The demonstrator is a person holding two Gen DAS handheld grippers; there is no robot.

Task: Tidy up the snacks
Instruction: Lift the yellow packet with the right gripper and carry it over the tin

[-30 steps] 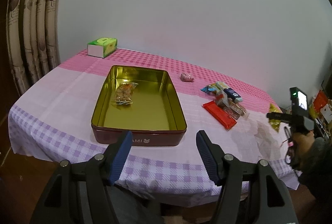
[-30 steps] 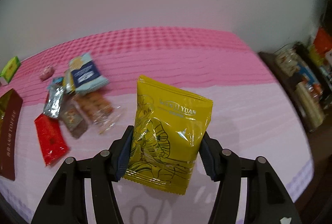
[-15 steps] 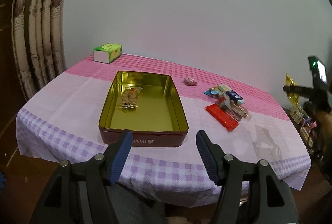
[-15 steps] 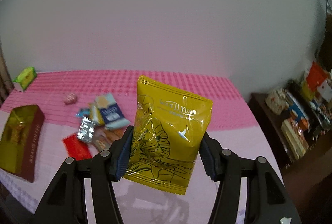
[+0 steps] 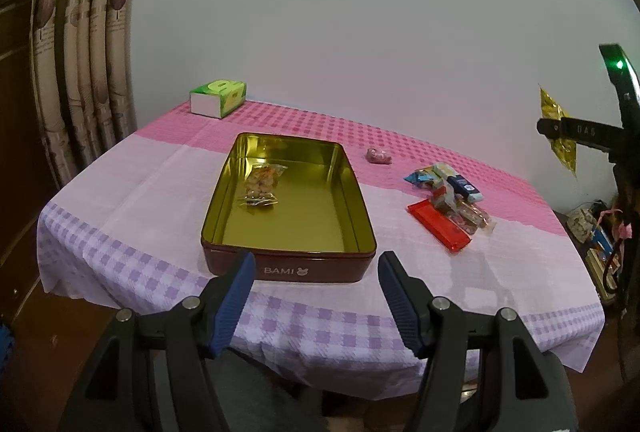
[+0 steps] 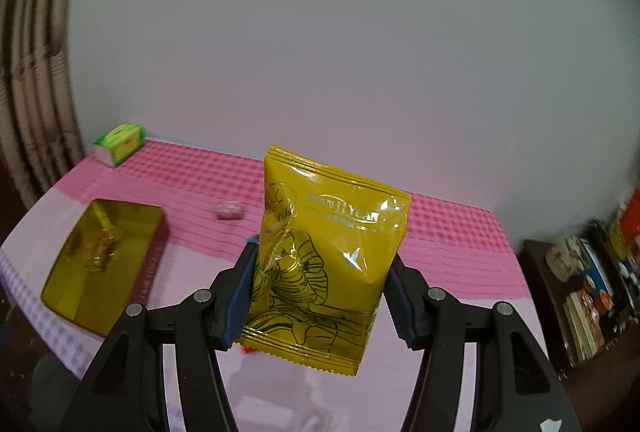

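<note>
My right gripper is shut on a yellow snack packet and holds it high above the table; the packet also shows at the right edge of the left wrist view. A gold-lined tin marked BAMI sits mid-table with one clear bag of snacks inside; the tin also shows at the left of the right wrist view. My left gripper is open and empty, just in front of the tin. A pile of small snacks lies right of the tin.
A green tissue box stands at the table's far left corner. A small pink sweet lies behind the tin. Curtains hang at the left. A cluttered low shelf stands to the right of the table.
My right gripper has risen and swung left with the yellow packet, bringing the tin into its view. My left gripper has drawn back a little from the table.
</note>
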